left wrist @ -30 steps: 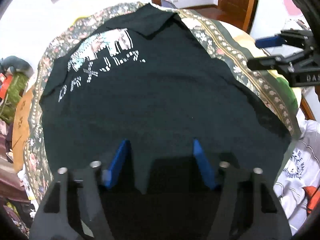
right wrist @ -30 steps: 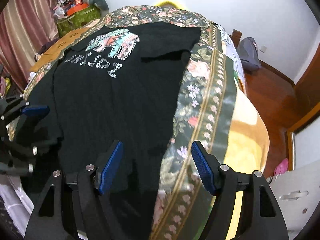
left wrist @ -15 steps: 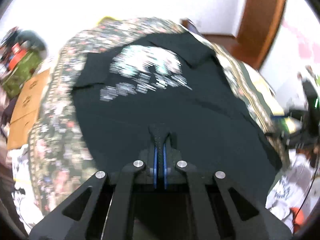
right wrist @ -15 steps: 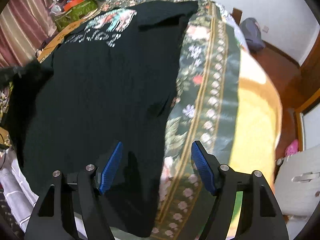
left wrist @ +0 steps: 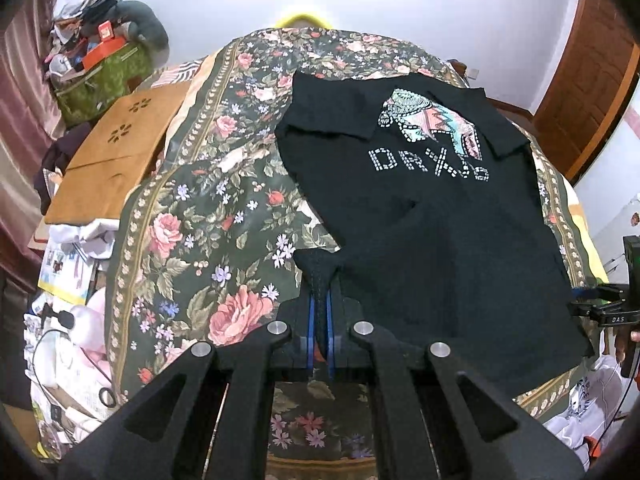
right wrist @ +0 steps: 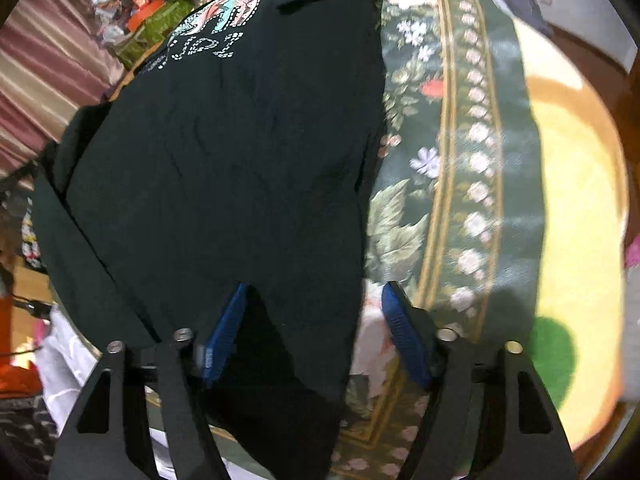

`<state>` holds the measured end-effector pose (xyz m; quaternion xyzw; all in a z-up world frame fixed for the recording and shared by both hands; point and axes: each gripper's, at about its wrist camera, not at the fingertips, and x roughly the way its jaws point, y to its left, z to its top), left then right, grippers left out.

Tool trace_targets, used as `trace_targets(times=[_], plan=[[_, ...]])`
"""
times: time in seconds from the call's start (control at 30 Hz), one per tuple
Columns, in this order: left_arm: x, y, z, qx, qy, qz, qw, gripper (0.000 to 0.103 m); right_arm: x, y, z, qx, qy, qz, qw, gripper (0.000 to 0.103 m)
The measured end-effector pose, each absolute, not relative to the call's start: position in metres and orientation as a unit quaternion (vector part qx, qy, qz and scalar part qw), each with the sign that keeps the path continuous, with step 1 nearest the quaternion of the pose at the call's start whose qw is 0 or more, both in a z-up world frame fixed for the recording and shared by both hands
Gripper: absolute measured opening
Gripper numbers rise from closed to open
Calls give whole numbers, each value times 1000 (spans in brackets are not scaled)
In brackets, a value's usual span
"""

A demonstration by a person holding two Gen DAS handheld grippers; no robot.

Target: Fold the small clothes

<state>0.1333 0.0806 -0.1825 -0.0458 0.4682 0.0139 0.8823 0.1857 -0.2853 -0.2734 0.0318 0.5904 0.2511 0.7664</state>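
A: Which step is in hand?

B: The first side fold, by the look of it. The black shirt (left wrist: 440,240) is spread print-up on the floral bedspread (left wrist: 192,240); its near left corner is pinched in the left gripper (left wrist: 319,312), jaws fully closed on a tuft of fabric, and that edge is seen lifted and drawn in over the body.

A: And the right gripper (right wrist: 316,328)?

B: About half open, jaws closing. The shirt's near right hem lies between the blue pads (right wrist: 224,320), but no pressing contact is seen yet, so nothing is held there. In the left wrist view it's only glimpsed at the far right edge, w/ part of a hand.

A: What's called for next?

B: Prob. the right-side grip should be completed on the hem only, no bedspread caught w/ it. Then both corners would need to be carried together so the fold line stays straight, approx. through the print. Fabric is thin and limp; sagging betw. the two grips is to be expected.
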Motion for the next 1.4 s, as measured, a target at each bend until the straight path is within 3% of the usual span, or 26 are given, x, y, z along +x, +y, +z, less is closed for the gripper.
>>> trace_targets(times=[0.03,0.13,0.47,0.73,0.9,1.07,1.33,1.4], plan=[[134,81,-184,-48,467,13,883,3,185,-285,-275,42,592,258,762,46],[136,78,-180,-48,462,6,885,3,185,-279,-271,49,584,273,763,7],[150,94,-143,-52,412,27,909,3,233,-245,-199,-17,498,259,827,6],[162,120,-173,-62,440,55,894,3,276,-232,-213,-17,518,234,822,9],[165,123,-194,-62,460,55,884,3,270,-249,-227,9,560,216,800,37],[165,122,-197,-65,459,56,884,3,246,-270,-232,23,569,219,793,39],[166,115,-191,-63,452,52,888,3,231,-285,-260,66,582,218,780,37],[165,114,-186,-64,447,50,891,3,229,-287,-257,75,578,233,778,10]])
